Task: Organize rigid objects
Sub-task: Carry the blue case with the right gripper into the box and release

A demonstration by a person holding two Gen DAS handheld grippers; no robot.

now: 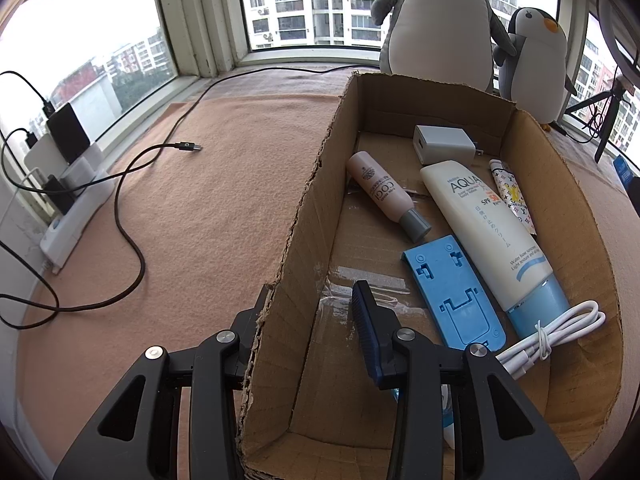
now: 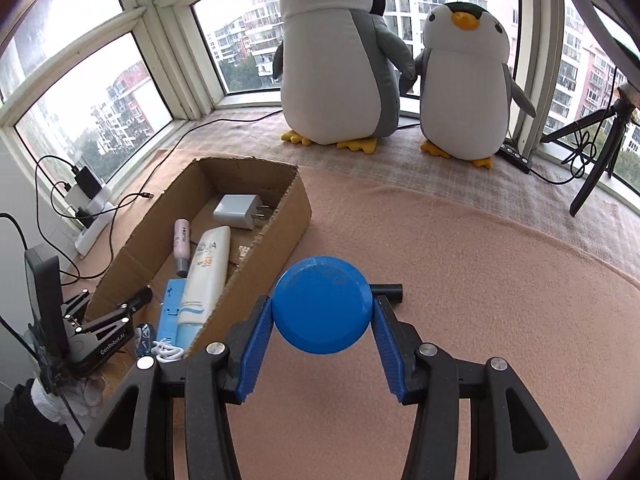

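The cardboard box [image 1: 560, 208] lies on the peach cloth and holds a white charger [image 1: 442, 144], a pink bottle [image 1: 380, 190], a white sunscreen tube [image 1: 484, 224], a small patterned tube [image 1: 514, 196], a blue plastic stand [image 1: 452, 292] and a coiled white cable [image 1: 560, 332]. My left gripper [image 1: 312, 292] is shut on the box's left wall [image 1: 288, 264], one finger outside and one inside. My right gripper [image 2: 322, 316] is shut on a blue round disc [image 2: 322, 304], held above the cloth just right of the box [image 2: 280, 224]. A black stub [image 2: 390, 291] pokes out behind the disc.
Two plush penguins [image 2: 336, 60] stand by the window behind the box. Black cables [image 1: 132, 248] and a white power strip [image 1: 76, 216] lie on the left. A black tripod [image 2: 596, 160] stands at the far right. Bare peach cloth [image 2: 480, 280] stretches right of the box.
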